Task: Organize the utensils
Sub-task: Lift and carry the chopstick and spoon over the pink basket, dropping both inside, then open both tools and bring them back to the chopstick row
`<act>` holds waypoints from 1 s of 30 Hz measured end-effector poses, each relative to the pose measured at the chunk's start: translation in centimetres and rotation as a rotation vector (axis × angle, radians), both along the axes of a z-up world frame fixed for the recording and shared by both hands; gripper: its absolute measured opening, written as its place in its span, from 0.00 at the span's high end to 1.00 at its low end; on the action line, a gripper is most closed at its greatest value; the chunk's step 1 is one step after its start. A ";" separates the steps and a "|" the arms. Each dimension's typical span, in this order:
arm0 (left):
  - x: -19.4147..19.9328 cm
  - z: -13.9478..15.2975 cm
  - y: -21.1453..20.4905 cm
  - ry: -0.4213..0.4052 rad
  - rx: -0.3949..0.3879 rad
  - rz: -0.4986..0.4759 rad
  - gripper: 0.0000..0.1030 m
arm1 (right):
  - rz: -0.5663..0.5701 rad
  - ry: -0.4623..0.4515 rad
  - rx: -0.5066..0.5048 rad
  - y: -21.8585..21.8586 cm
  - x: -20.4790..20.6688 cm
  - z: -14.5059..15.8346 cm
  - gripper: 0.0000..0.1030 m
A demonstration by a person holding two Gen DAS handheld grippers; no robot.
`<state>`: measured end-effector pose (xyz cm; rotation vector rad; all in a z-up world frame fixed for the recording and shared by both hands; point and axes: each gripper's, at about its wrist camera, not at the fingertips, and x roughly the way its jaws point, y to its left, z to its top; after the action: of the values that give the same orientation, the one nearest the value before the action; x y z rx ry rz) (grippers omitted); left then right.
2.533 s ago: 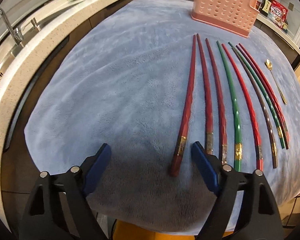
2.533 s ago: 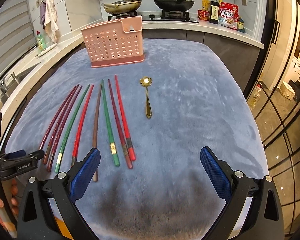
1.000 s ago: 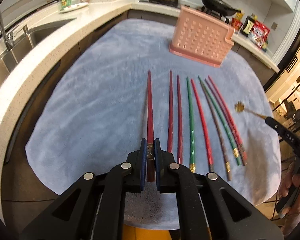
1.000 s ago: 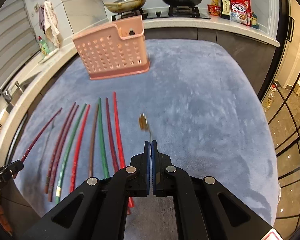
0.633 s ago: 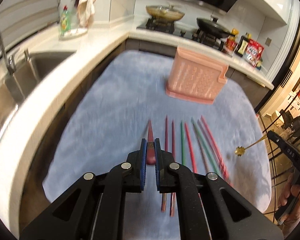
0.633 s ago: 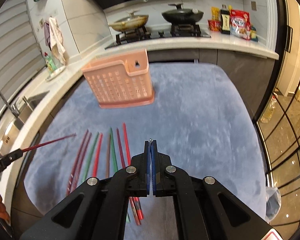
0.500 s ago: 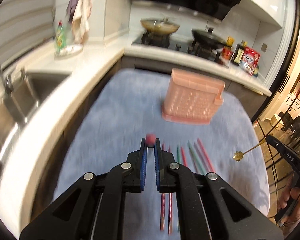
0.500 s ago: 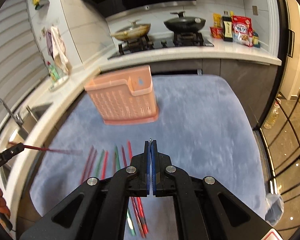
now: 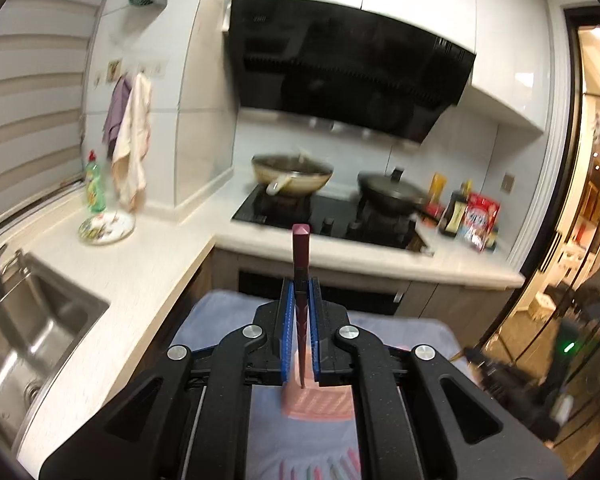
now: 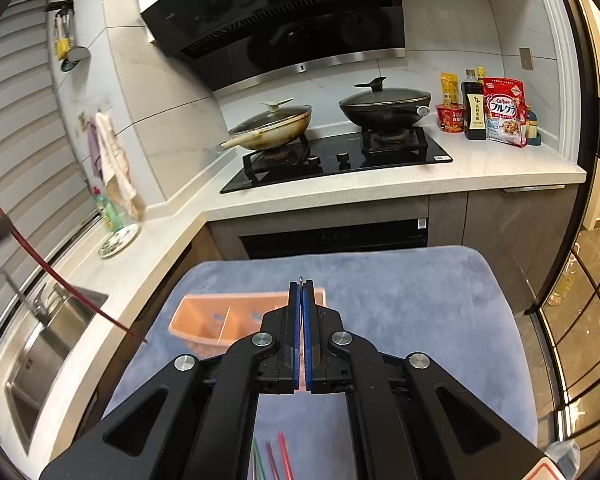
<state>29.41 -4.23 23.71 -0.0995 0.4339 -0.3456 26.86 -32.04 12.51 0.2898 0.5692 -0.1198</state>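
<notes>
While the rest of the chopsticks (image 9: 320, 470) wait low on the blue-grey mat (image 9: 300, 440), the left wrist view has swung up fast: half a sec ago it looked down the counter, now it faces the hood and hob w/ motion blur. Left gripper (image 9: 301, 312) is clamped on the dark-red chopstick (image 9: 300, 252), which stands nearly upright, blunt end up, thin tip pointing down at the pink utensil basket (image 9: 320, 402) right below. Over to the right wrist view: same lift, camera raised and tipped fwd, basket (image 10: 208, 314) now seen from above, dividers showing. Right gripper (image 10: 301, 320) is pinched tight on a thin metal stem, prob. the gold spoon, only its tip (image 10: 300, 279) poking past the jaws, over the basket's right end; bowl hidden. At far left the red chopstick (image 10: 60, 276) slants down, tip short of the basket's left rim. Reads as both utensils carried over and lined up, drop-in next; neither's inside yet.
</notes>
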 end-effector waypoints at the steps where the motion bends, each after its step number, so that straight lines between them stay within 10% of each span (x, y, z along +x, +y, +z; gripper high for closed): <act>1: 0.7 0.2 -0.6 -0.014 0.001 0.003 0.93 | -0.001 0.006 0.003 -0.1 0.5 -0.3 0.98; 15: 6.9 -8.3 -3.6 0.133 0.044 0.001 0.92 | 0.003 0.112 0.038 -0.9 4.7 -6.1 0.91; 22: 4.9 -8.6 -1.4 0.147 0.060 0.056 0.51 | -0.019 0.041 0.038 -1.5 0.4 -3.2 0.68; 30: -1.4 -9.5 2.6 0.180 0.108 0.121 0.44 | -0.019 0.041 -0.001 -0.8 -7.1 -2.1 0.56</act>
<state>28.00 -1.60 14.17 -0.0514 0.6210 -0.1945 19.74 -32.80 10.38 0.2925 0.6075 -0.1445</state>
